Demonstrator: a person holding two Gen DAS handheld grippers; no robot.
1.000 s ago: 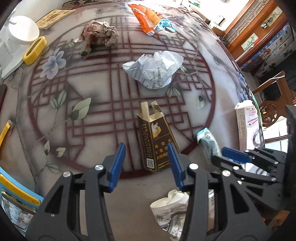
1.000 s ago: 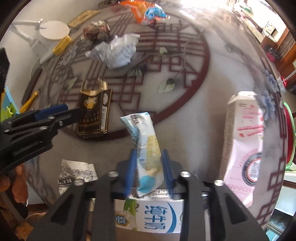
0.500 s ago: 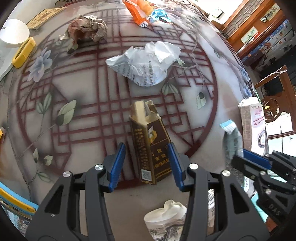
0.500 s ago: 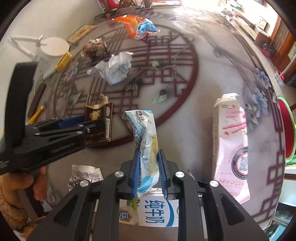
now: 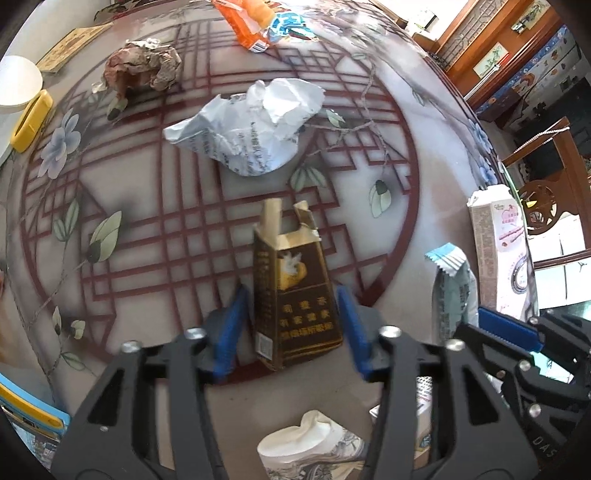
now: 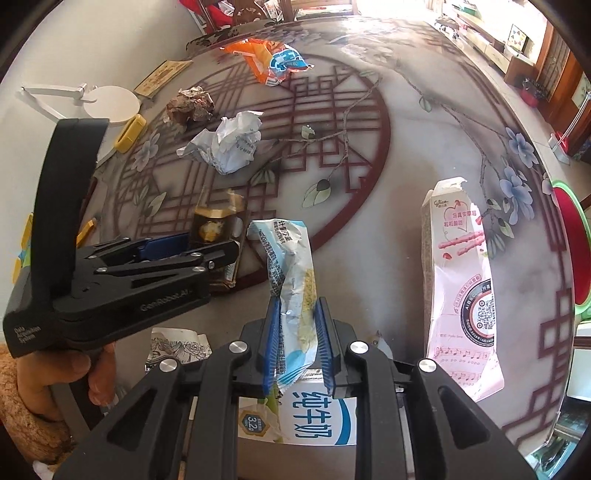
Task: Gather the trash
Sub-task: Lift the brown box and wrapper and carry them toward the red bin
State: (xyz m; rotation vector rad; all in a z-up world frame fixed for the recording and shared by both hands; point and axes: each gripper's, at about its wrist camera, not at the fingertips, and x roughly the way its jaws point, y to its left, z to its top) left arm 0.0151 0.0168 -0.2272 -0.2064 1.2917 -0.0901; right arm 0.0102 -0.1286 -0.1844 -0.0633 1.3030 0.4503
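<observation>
My left gripper [image 5: 291, 328] is open, its blue fingers on either side of a brown and gold cigarette pack [image 5: 295, 295] lying on the patterned table [image 5: 424, 221]; the pack also shows in the right wrist view [image 6: 216, 225]. My right gripper [image 6: 297, 343] is shut on a pale blue snack wrapper [image 6: 291, 273] and holds it above the table's near edge; the wrapper also shows in the left wrist view [image 5: 452, 291]. Further back lie a crumpled white paper [image 5: 251, 129], a brown crumpled wad [image 5: 142, 68] and an orange wrapper [image 5: 251, 22].
A pink carton [image 6: 461, 288] stands at the right. A milk carton [image 6: 314, 417] and a printed paper cup [image 5: 314, 450] sit below the table's near edge. A yellow item [image 5: 31, 122] and a white round base [image 5: 16, 85] lie at the far left.
My left gripper has moved forward so the cigarette pack lies between its fingers. My right gripper has closed on the snack wrapper and lifted it off the table.
</observation>
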